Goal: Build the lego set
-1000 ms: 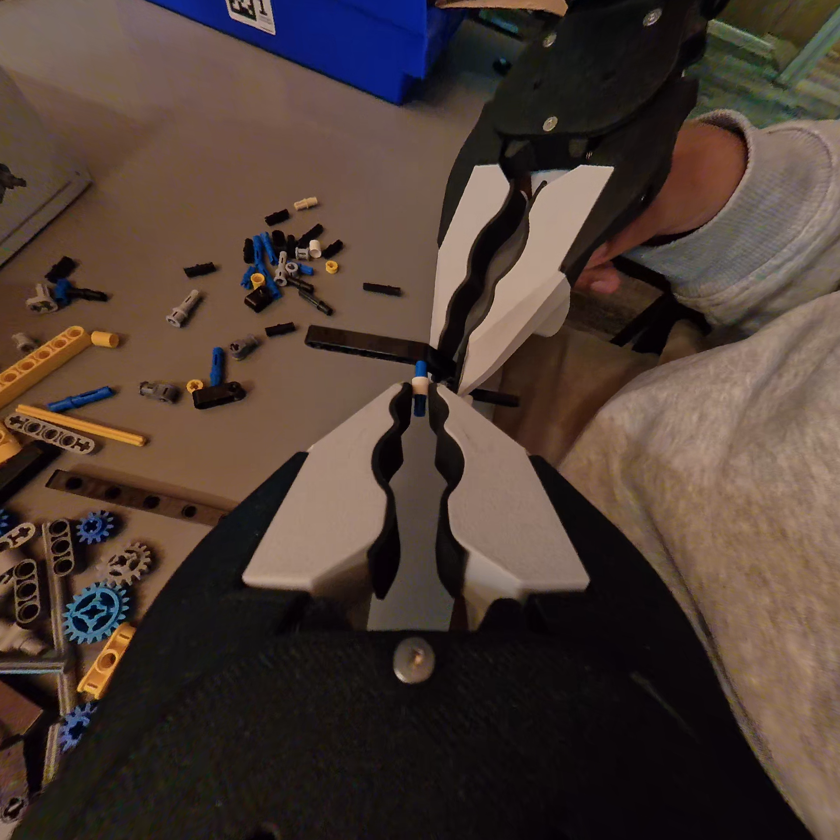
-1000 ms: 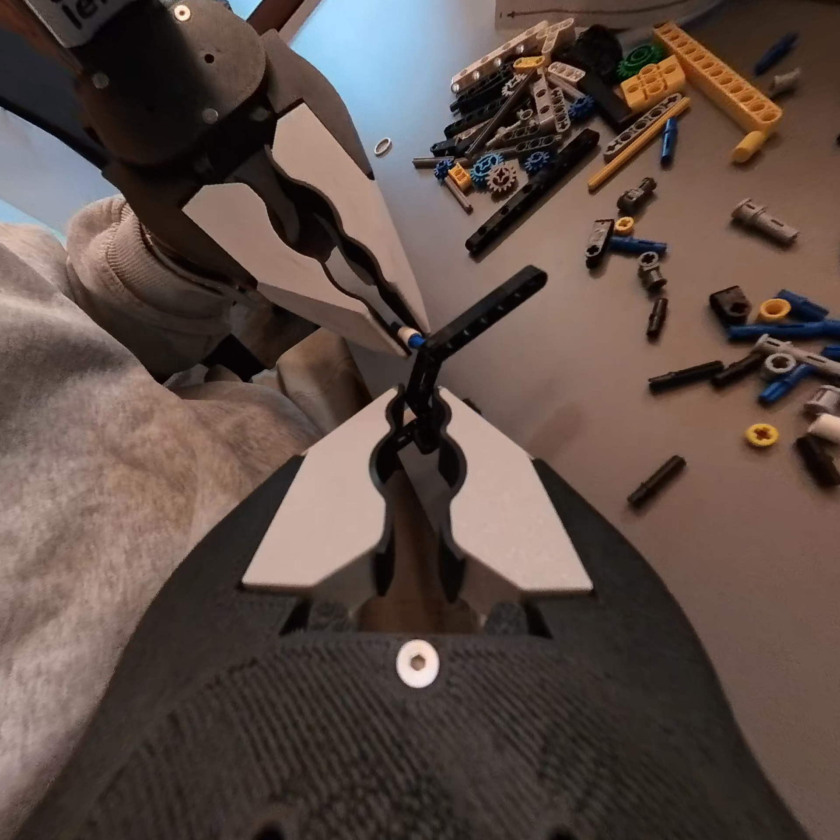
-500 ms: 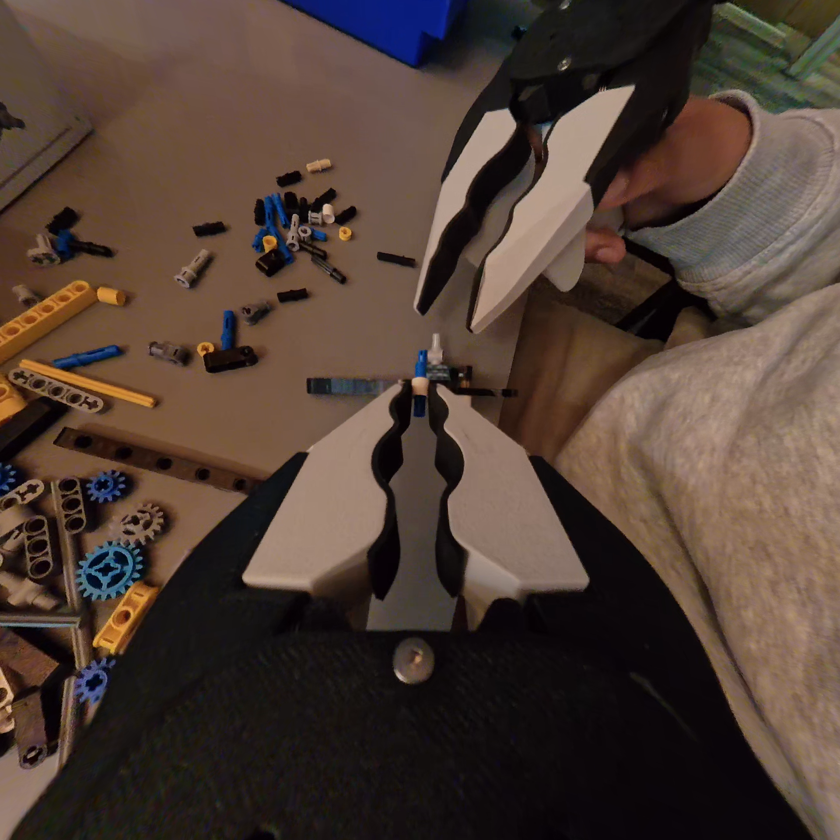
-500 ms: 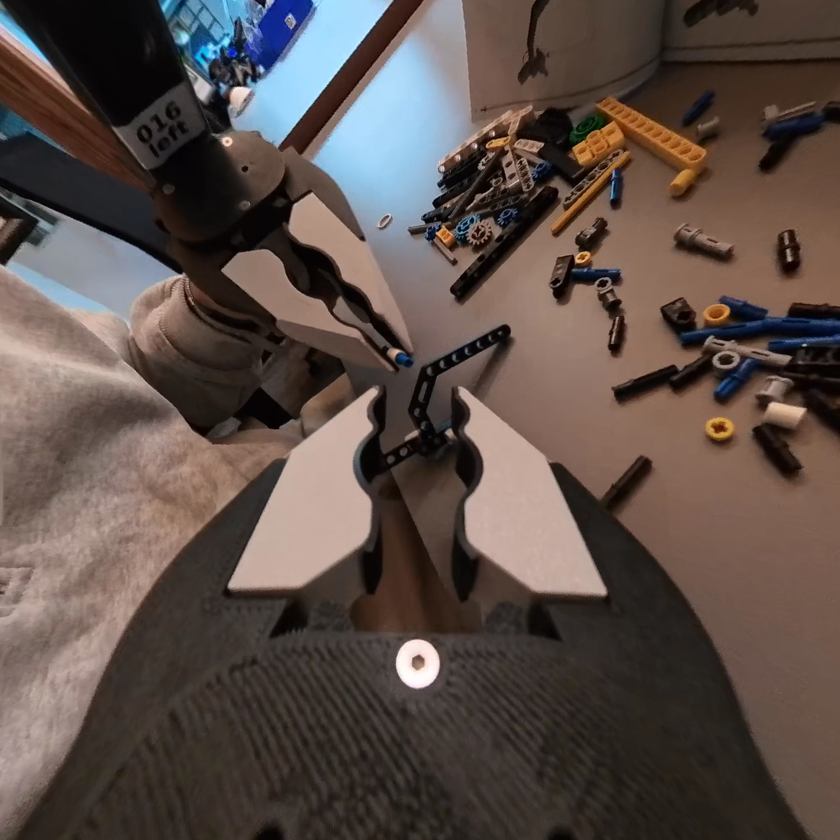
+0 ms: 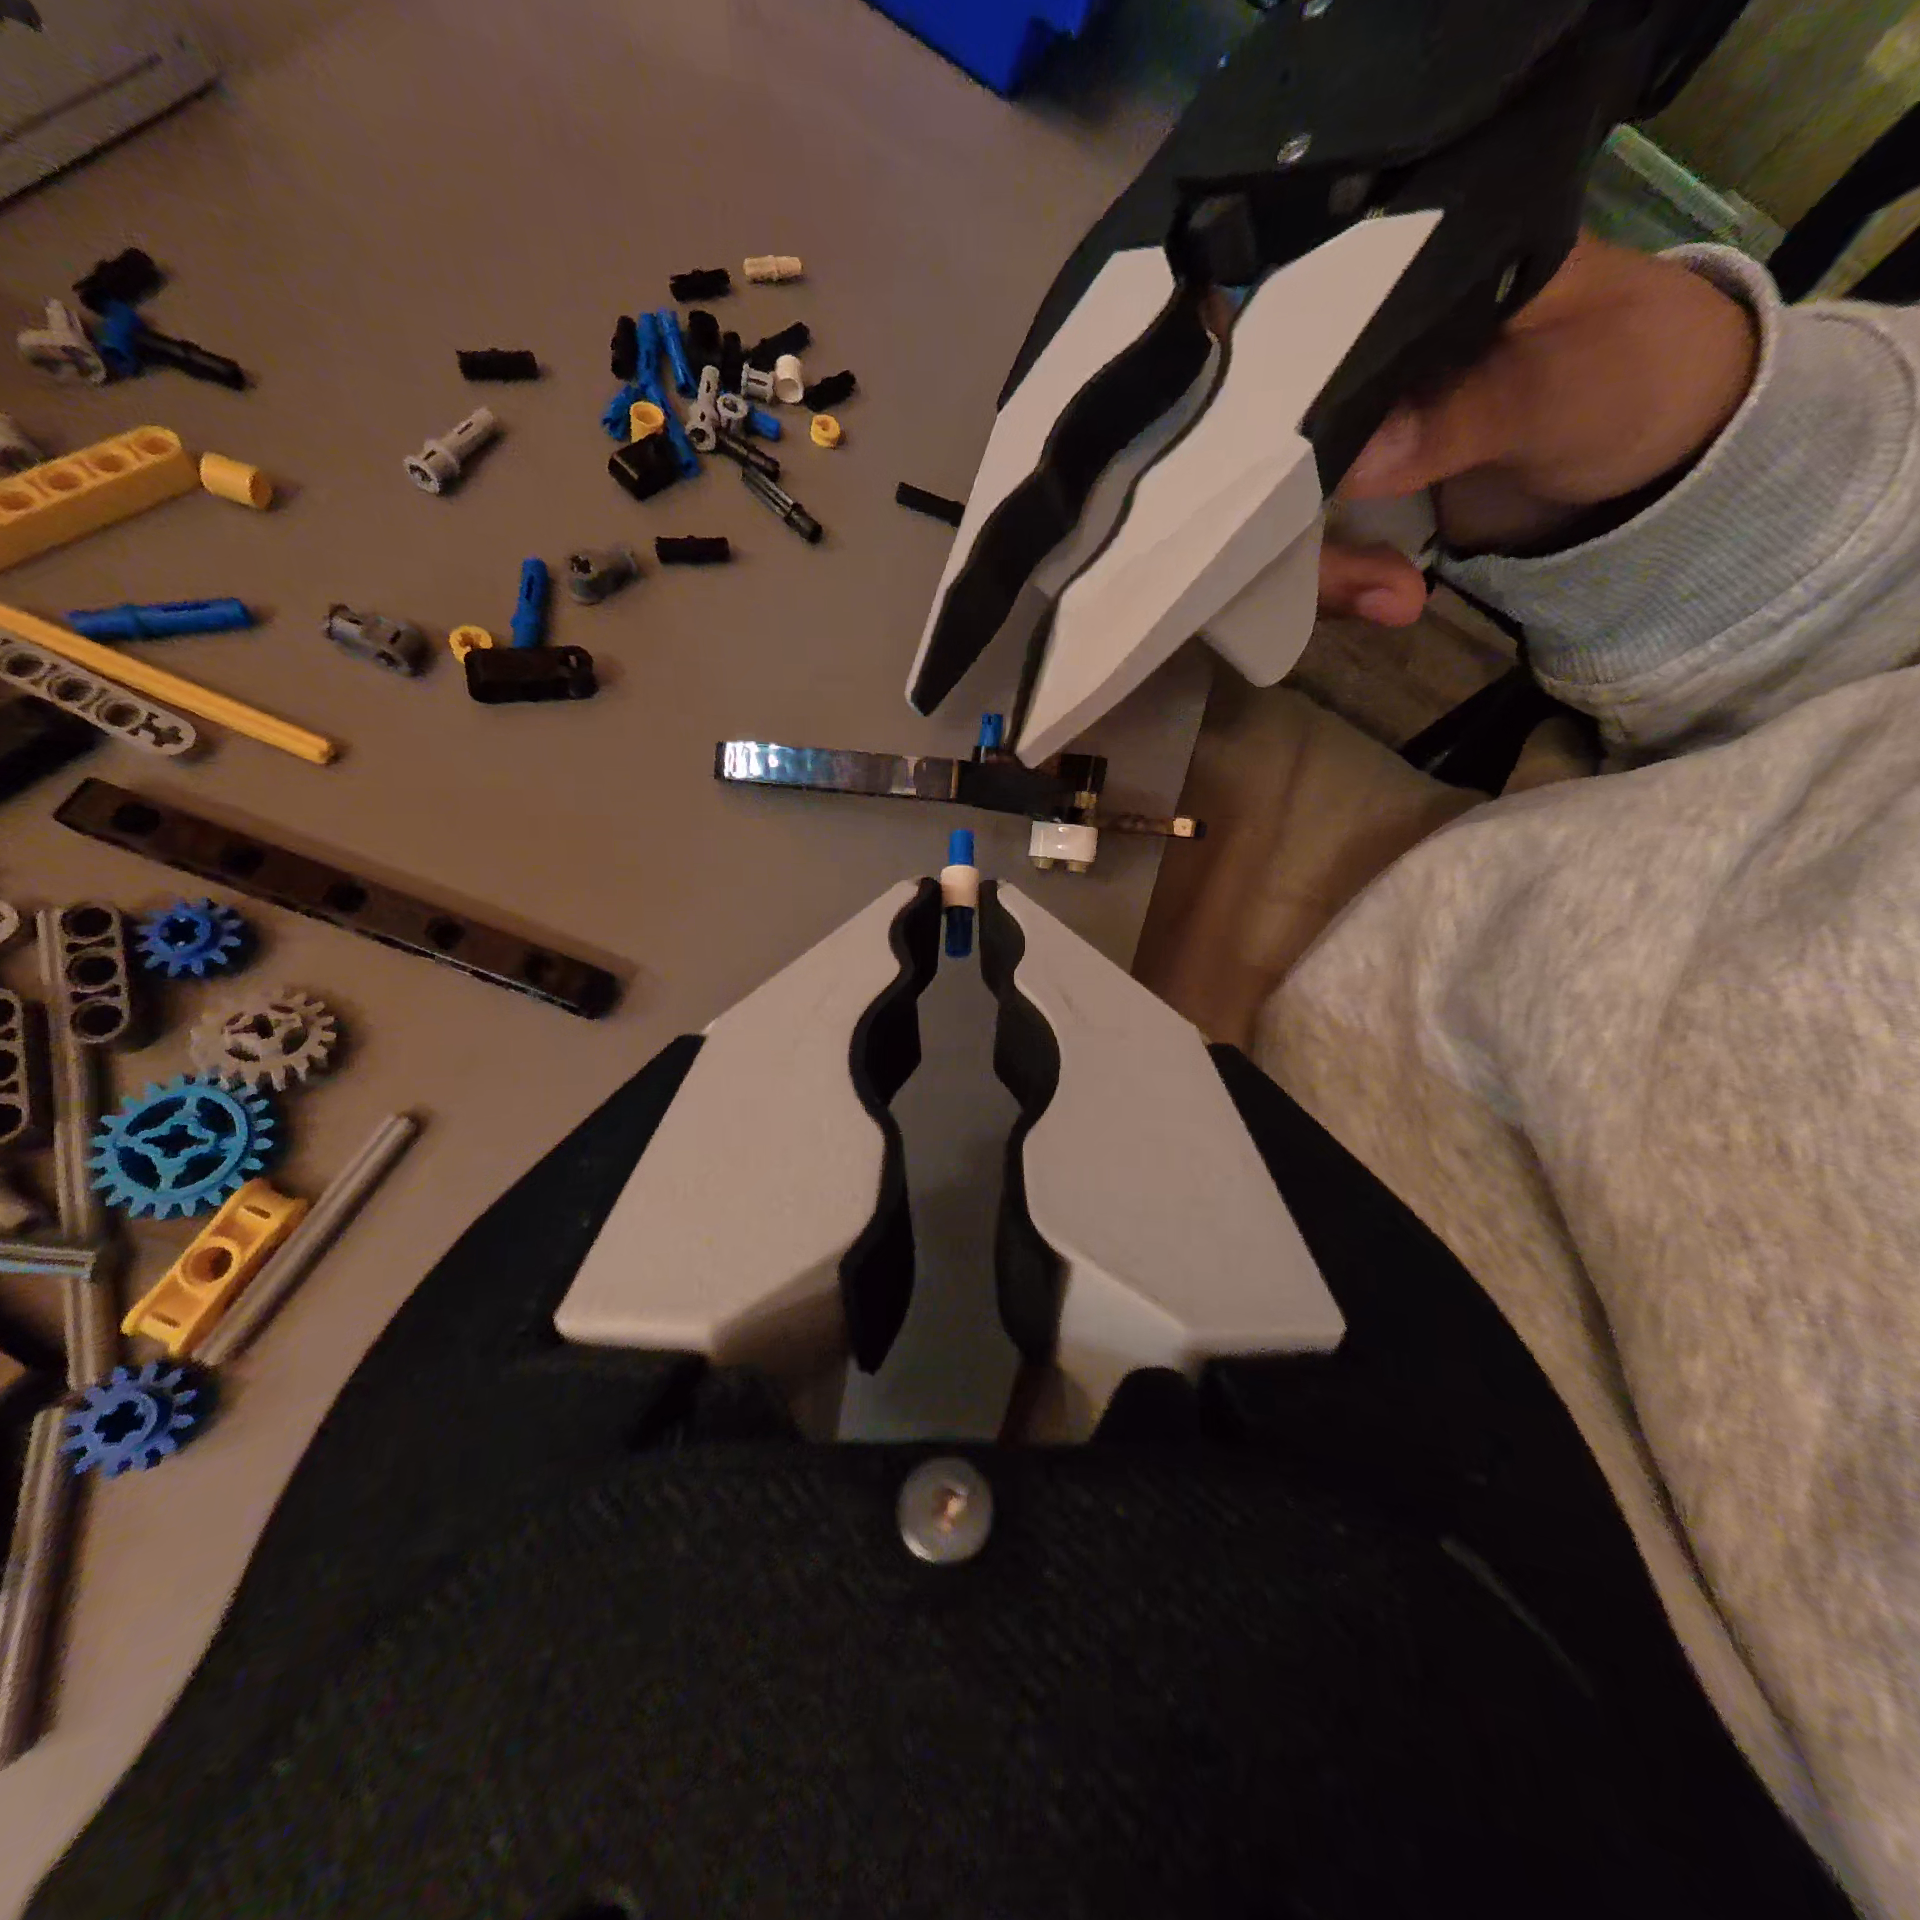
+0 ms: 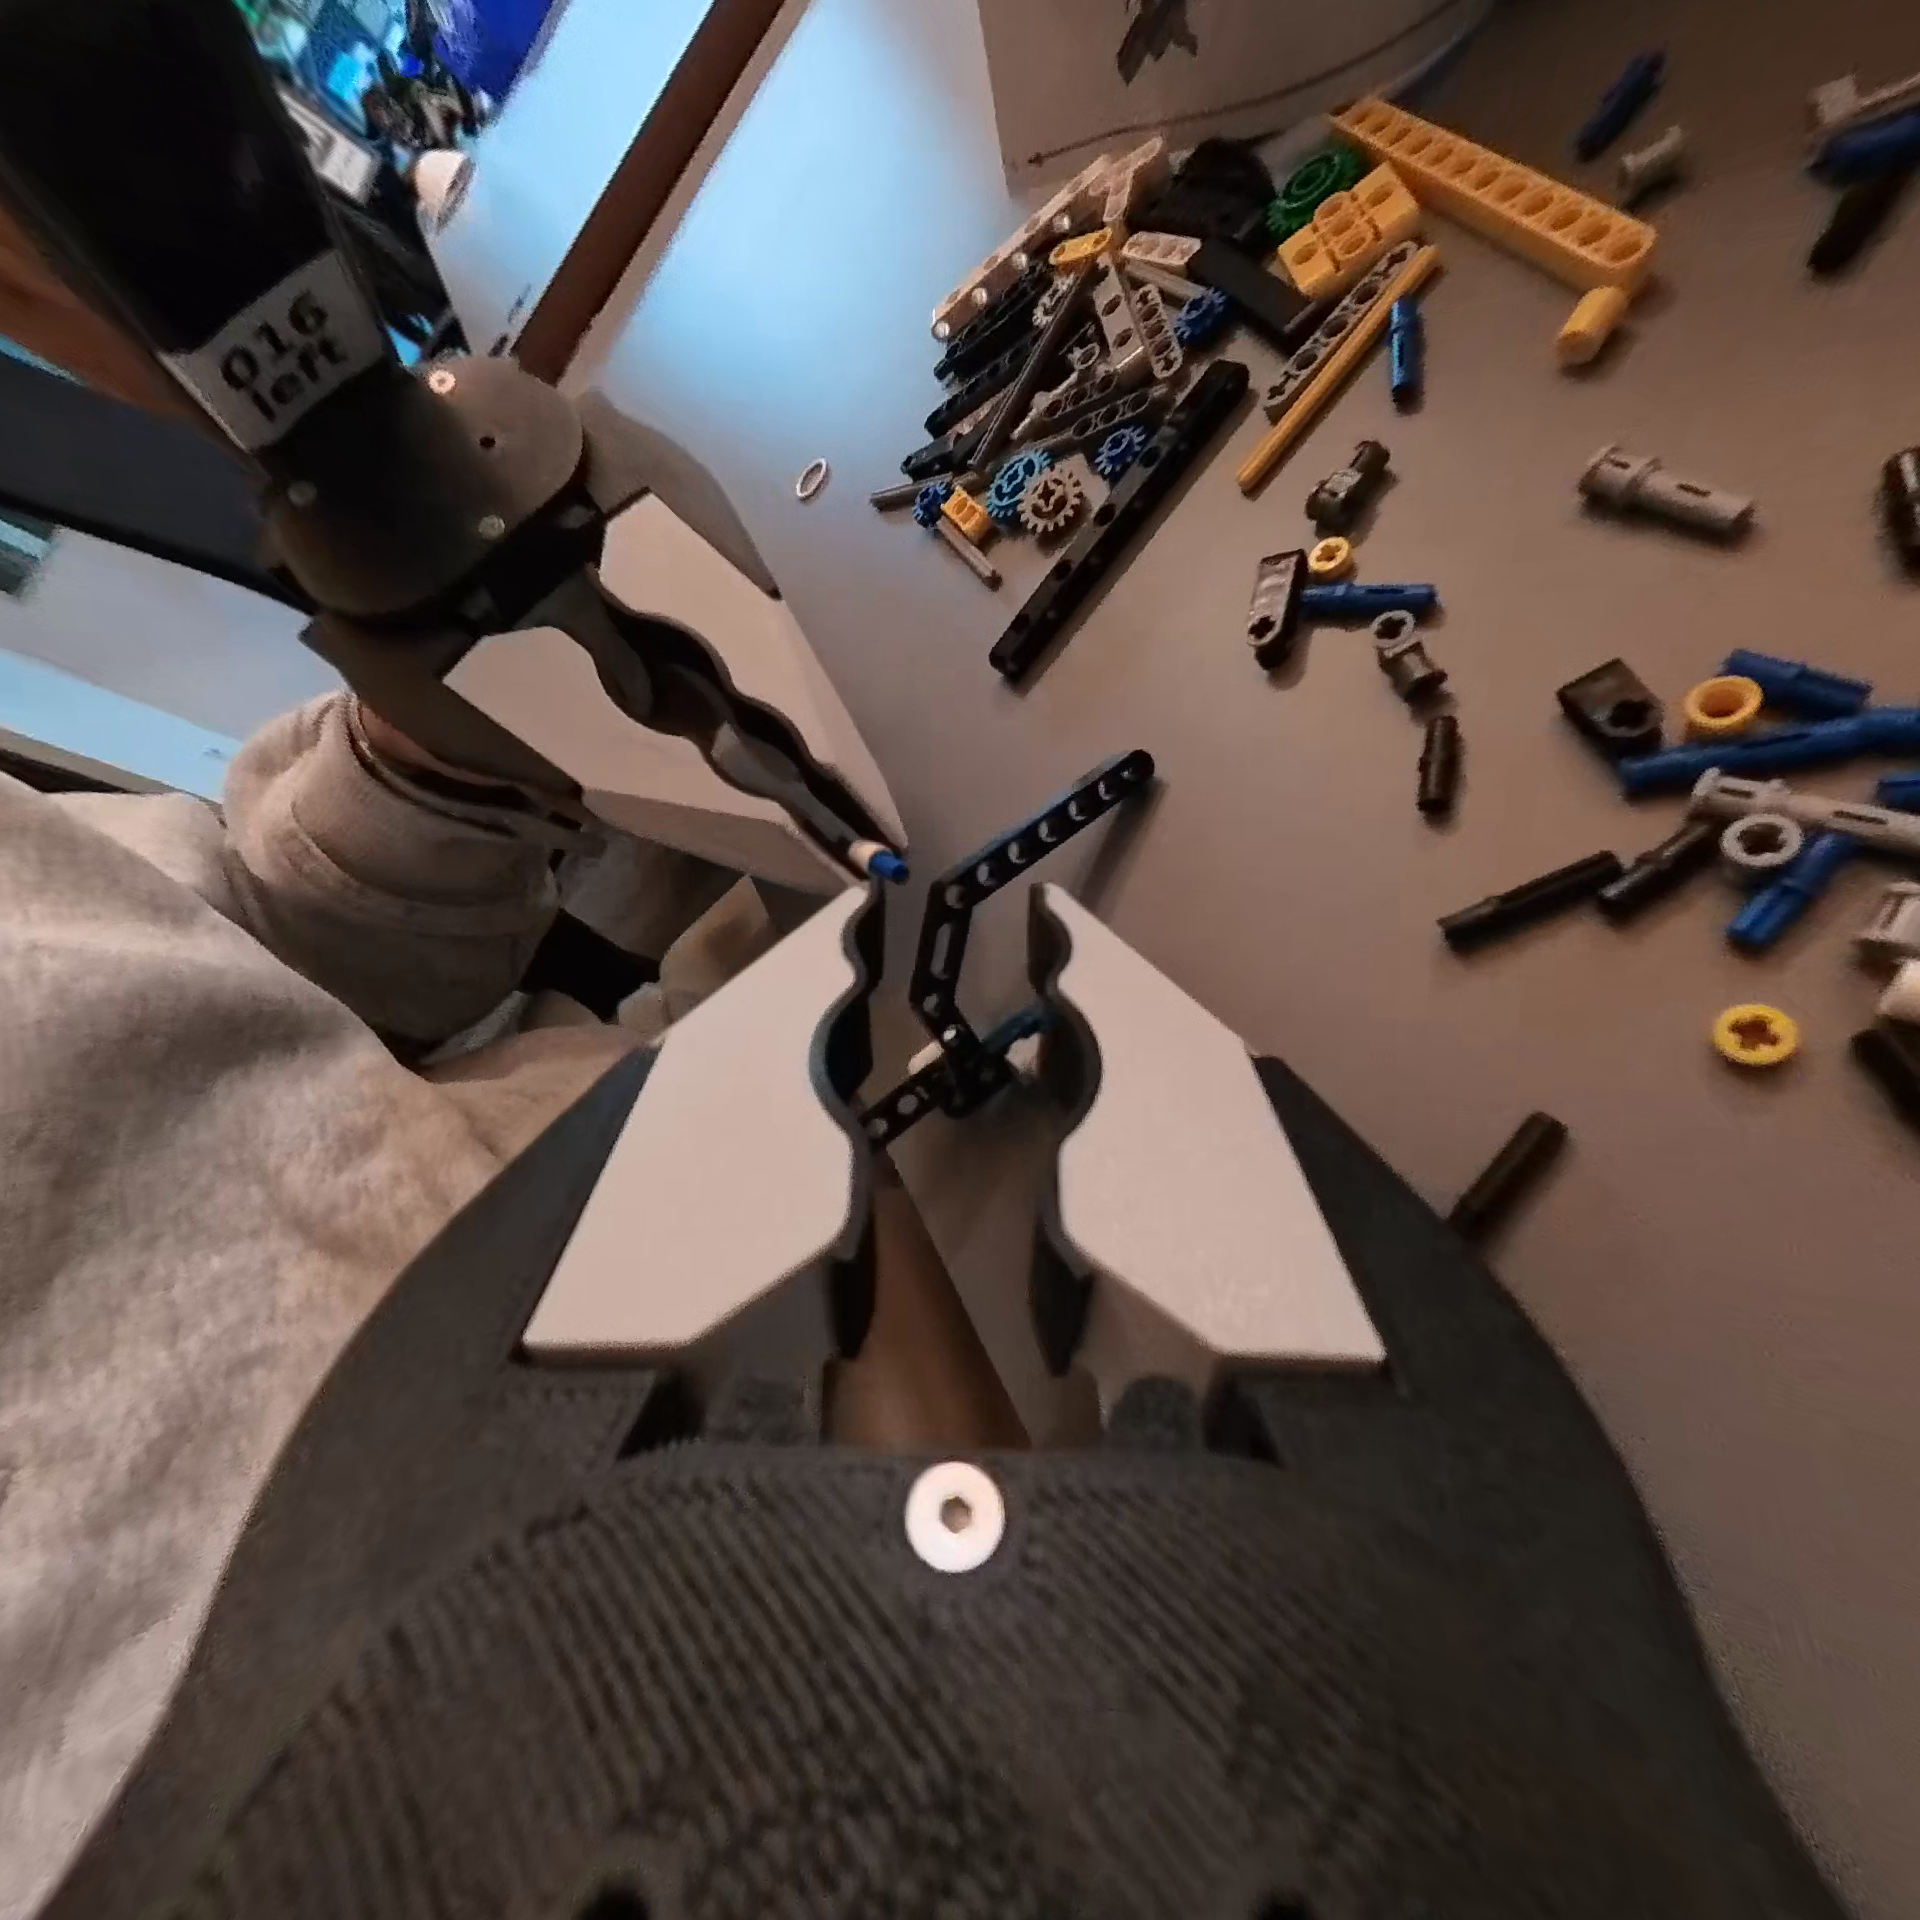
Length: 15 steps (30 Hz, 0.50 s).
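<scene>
Lego black beam is lying loose near the table edge between the spread-apart right gripper, so the left gripper, pinching the blue pin, is risking shoving it off.

Grippers I hold: two, left gripper, right gripper
Blue gears I see: three
Grey gear: one
Yellow holed beams: one long

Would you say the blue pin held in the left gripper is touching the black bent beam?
Apart. The left wrist view shows bare table between the blue pin tip and the black bent beam.
</scene>
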### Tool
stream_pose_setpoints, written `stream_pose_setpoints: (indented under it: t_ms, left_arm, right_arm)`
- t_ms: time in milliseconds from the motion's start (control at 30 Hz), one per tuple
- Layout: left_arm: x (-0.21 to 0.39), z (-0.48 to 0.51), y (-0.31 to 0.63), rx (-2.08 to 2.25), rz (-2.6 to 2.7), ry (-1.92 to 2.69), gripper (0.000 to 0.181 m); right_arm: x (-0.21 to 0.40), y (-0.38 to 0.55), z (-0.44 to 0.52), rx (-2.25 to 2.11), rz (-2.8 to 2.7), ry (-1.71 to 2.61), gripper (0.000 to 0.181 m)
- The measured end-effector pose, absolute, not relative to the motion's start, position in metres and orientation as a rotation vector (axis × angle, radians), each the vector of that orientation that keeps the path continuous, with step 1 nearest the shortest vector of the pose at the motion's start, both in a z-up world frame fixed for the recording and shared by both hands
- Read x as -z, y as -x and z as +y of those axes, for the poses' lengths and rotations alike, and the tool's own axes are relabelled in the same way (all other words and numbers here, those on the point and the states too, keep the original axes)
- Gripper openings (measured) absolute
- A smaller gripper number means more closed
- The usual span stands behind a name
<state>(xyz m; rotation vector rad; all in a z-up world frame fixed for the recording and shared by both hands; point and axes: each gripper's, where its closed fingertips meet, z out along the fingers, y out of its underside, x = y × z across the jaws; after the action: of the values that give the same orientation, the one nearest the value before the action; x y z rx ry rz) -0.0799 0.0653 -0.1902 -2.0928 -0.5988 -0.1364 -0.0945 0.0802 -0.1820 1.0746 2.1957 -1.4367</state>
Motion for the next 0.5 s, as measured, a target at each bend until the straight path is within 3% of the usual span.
stream_pose_setpoints:
  t_ms: [333,500]
  left_arm:
    - [0.198,0.071,0.078,0.128,-0.586,2.116,0.005]
    - [0.183,0.070,0.084,0.081,-0.588,2.055,0.005]
  right_arm:
    - [0.189,0.091,0.073,1.429,2.146,-1.075,0.006]
    - [0.168,0.094,0.076,1.558,1.932,-1.059,0.005]
